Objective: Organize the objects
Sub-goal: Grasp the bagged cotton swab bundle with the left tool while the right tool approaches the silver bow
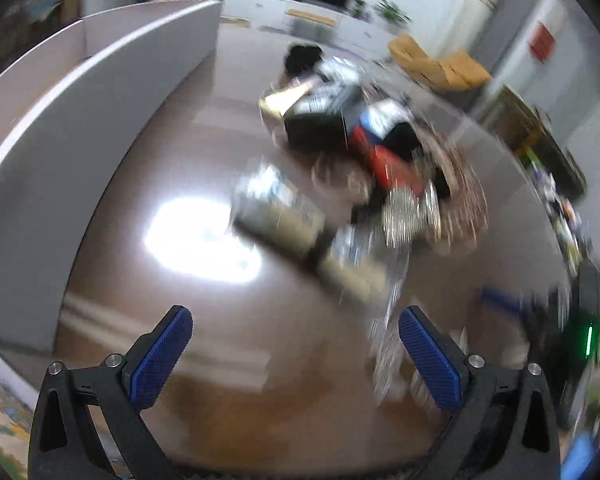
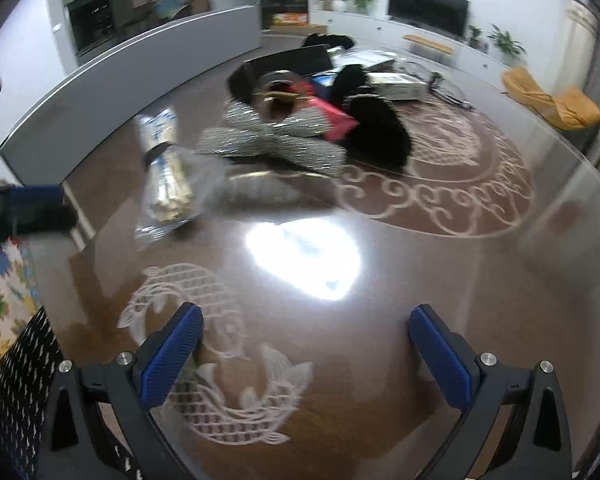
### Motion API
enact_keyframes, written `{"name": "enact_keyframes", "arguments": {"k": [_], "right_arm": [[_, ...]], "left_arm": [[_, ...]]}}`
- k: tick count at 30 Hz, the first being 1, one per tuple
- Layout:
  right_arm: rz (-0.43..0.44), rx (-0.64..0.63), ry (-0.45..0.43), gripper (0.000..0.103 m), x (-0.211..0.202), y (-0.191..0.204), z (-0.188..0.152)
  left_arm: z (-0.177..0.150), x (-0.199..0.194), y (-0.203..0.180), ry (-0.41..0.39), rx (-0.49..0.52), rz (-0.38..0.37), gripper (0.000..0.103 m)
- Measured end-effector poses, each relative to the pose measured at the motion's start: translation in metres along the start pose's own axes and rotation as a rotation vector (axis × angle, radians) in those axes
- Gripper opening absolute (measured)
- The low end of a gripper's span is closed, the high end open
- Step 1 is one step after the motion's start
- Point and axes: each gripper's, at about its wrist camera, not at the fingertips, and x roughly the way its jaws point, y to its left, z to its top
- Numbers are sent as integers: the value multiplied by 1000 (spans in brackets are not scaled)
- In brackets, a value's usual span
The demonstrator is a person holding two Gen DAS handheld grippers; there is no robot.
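On a glossy brown table (image 2: 440, 280) lies a heap of objects: a black-and-white striped cloth (image 2: 276, 140), a red item (image 2: 336, 120), a black fuzzy item (image 2: 376, 136) and a black box (image 2: 284, 66). A clear plastic packet (image 2: 166, 168) of pale sticks rests left of the heap. In the blurred left wrist view the packet (image 1: 276, 208) and the heap (image 1: 364, 136) sit ahead. My left gripper (image 1: 296, 336) is open above bare table, with nothing between its fingers. My right gripper (image 2: 306, 340) is also open and empty, well short of the heap.
A grey curved partition (image 2: 140, 60) borders the table's far left edge. A white box (image 2: 396, 84) lies behind the heap. A patterned mat (image 2: 4, 292) and a dotted dark fabric (image 2: 24, 364) are at the left. Room furniture stands beyond.
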Motion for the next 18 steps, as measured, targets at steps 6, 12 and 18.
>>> {"name": "enact_keyframes", "arguments": {"k": [6, 12, 18], "right_arm": [[-24, 26, -41, 103, 2, -6, 3], [-26, 29, -44, 103, 5, -9, 7], [-27, 30, -46, 103, 6, -7, 6]], "left_arm": [[29, 46, -4, -4, -96, 172, 103], [31, 29, 26, 13, -58, 183, 103], [49, 36, 39, 37, -52, 175, 103]]}}
